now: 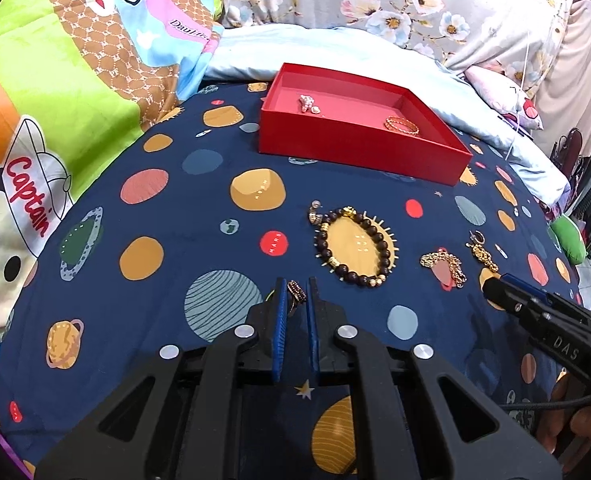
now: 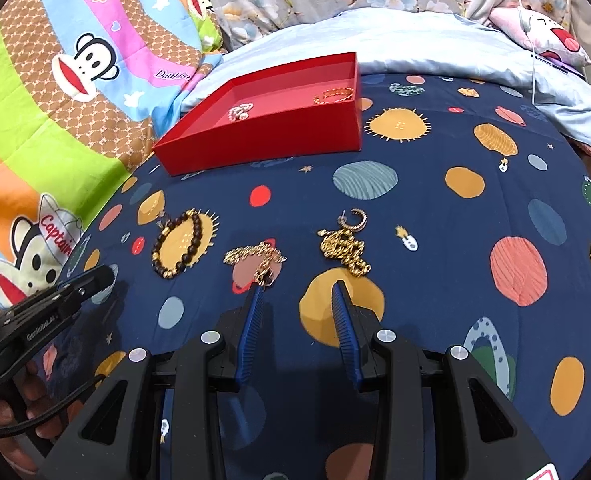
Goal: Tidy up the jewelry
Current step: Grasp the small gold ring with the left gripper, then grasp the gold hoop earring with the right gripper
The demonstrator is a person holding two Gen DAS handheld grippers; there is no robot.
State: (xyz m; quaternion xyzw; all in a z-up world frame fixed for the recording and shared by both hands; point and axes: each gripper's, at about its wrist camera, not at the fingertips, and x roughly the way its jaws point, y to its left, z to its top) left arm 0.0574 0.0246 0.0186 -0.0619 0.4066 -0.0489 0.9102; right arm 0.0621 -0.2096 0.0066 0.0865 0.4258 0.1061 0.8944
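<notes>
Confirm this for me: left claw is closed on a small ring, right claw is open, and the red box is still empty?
Not quite. The red box is not empty: the left wrist view shows a pearl piece and a gold bracelet inside it. The rest holds: the left claw is closed on a small ring, and the right claw is open.

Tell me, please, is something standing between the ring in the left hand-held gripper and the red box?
Nothing visible blocks it. The left hand-held gripper holds the ring, and only open bedsheet lies between it and the red box. The beaded bracelet lies to the right of that line. The box is open on top.
</notes>
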